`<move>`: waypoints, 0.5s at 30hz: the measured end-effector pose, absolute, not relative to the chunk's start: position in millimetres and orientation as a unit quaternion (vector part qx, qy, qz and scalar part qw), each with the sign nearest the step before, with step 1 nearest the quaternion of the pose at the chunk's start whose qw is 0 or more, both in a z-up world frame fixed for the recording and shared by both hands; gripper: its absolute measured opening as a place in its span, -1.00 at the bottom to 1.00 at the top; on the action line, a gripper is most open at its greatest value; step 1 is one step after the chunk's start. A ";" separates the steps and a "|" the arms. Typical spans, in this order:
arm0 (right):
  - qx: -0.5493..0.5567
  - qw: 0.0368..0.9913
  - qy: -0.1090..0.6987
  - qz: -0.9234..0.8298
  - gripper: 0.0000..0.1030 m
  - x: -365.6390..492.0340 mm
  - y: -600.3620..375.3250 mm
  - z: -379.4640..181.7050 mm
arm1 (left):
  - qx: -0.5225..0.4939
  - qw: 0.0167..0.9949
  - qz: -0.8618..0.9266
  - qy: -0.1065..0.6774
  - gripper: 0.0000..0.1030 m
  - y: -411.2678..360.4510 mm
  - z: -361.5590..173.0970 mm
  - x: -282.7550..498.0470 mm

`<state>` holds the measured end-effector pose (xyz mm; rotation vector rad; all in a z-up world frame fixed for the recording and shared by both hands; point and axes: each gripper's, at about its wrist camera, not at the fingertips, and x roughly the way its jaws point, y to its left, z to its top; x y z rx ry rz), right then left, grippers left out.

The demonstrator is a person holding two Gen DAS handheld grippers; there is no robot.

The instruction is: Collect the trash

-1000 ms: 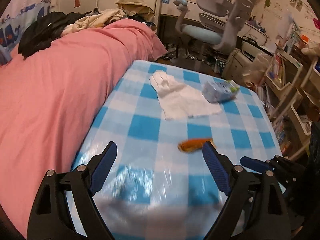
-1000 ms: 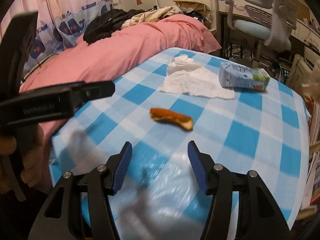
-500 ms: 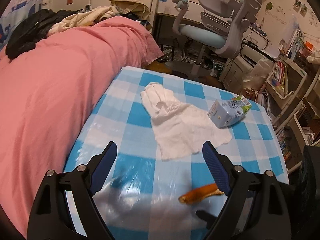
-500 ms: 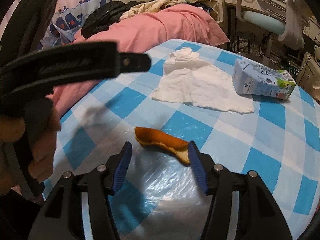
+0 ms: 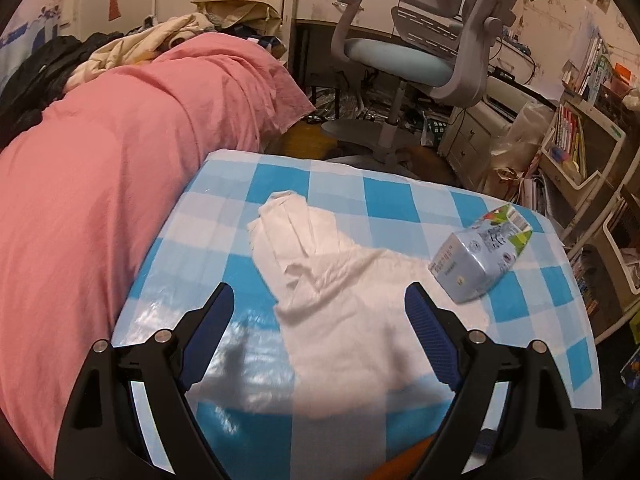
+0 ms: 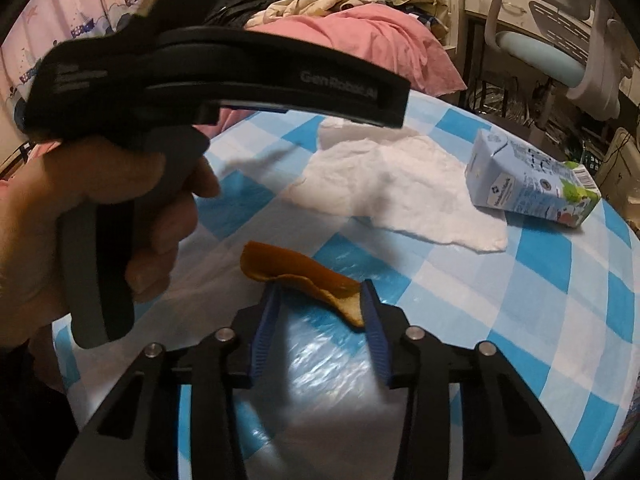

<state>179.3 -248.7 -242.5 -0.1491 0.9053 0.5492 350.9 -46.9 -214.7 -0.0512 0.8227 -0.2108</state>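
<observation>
An orange peel [image 6: 298, 274] lies on the blue-checked table [image 6: 560, 320]. My right gripper [image 6: 320, 294] has its jaws partly closed around the peel's near end, both pads close to it. A crumpled white tissue [image 5: 332, 292] lies mid-table, also in the right wrist view [image 6: 400, 196]. A blue milk carton [image 5: 480, 252] lies on its side at the right, also in the right wrist view [image 6: 532, 184]. My left gripper [image 5: 320, 312] is open above the tissue; its body [image 6: 200, 80] shows in the right wrist view.
A pink bed [image 5: 100, 168] runs along the table's left edge, with clothes piled at its far end. A grey office chair [image 5: 420, 40] and a desk stand beyond the table. Shelves with books [image 5: 580, 148] are at the right.
The left gripper moved forward over the tissue. The right gripper advanced to the orange peel and its jaws narrowed around it.
</observation>
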 end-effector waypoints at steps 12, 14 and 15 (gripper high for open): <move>-0.086 0.861 0.433 0.255 -0.76 188.0 -251.6 -243.3 | -0.054 0.872 -0.177 0.454 -0.91 -57.7 -227.9 367.2; -0.078 0.858 0.438 0.258 -0.85 186.3 -256.2 -240.4 | -0.062 0.870 -0.190 0.451 -0.92 -56.5 -221.0 358.4; -0.079 0.858 0.437 0.258 -0.86 183.8 -258.0 -238.0 | -0.068 0.870 -0.196 0.447 -0.92 -53.6 -214.6 350.7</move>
